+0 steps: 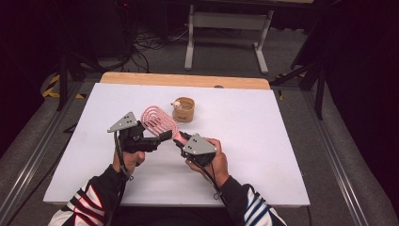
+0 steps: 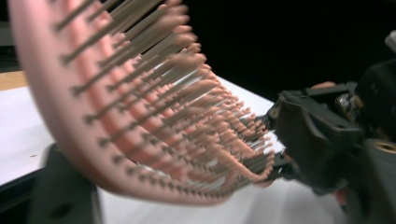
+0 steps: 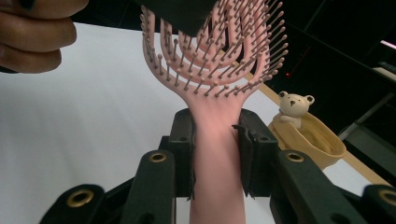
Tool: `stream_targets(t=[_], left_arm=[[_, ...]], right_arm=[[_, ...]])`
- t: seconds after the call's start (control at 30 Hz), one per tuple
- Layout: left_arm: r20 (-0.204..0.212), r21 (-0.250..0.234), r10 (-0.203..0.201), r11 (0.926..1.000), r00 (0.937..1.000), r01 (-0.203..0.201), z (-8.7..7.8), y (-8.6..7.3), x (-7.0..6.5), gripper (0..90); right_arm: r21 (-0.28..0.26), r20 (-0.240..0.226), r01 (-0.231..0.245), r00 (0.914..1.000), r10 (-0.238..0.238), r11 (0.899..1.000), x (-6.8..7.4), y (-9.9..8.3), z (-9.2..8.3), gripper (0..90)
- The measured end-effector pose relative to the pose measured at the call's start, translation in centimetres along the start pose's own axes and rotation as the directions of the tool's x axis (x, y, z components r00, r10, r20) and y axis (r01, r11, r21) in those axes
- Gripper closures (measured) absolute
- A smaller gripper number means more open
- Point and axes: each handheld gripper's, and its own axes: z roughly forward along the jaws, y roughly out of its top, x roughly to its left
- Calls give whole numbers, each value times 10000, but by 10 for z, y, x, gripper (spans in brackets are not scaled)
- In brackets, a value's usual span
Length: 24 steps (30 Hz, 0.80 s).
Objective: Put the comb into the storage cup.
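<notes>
Holding the pink plastic hairbrush (image 3: 217, 154) by its handle, the right gripper (image 3: 217, 158) squeezes tight, keeping it steady above the white table (image 1: 263, 141). The left gripper (image 1: 162, 136) sits at the brush head, jaws half-closed around it. Its long line runs from the handle up and away toward the yellow bear cup (image 1: 183, 109).

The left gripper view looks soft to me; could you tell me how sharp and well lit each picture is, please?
Left gripper view: the pink brush sits close and blurred. Right gripper view: the brush handle between the right gripper is sharp, background dark. High view: the white table is evenly lit, surroundings dim.
</notes>
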Motion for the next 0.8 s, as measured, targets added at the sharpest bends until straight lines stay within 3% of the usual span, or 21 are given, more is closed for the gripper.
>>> stream_targets(t=[0.1,0.2,0.37,0.43,0.6,0.8], left_arm=[[-76,-68,47,10000,10000,-48,1,2,-2,433],[-141,-227,303,9993,9994,-307,1,5,-4,465],[252,-495,641,9968,9976,-627,3,9,-9,558],[276,-549,1049,9931,9941,-1032,3,12,-14,601],[363,-655,1623,9850,9861,-1597,4,18,-23,624],[97,-703,1820,9810,9832,-1809,1,26,-24,627]], right_arm=[[15,106,-38,9999,38,10000,-1,1,-1,697],[-23,144,-277,9995,277,9996,-3,1,-1,696],[-26,427,-173,9989,174,9998,-1,2,-1,693],[-15,421,-241,9988,242,9997,-2,3,-1,692],[-235,514,-436,9977,447,9988,-3,4,-5,686],[-487,597,-670,9958,698,9966,-7,6,-9,628]])
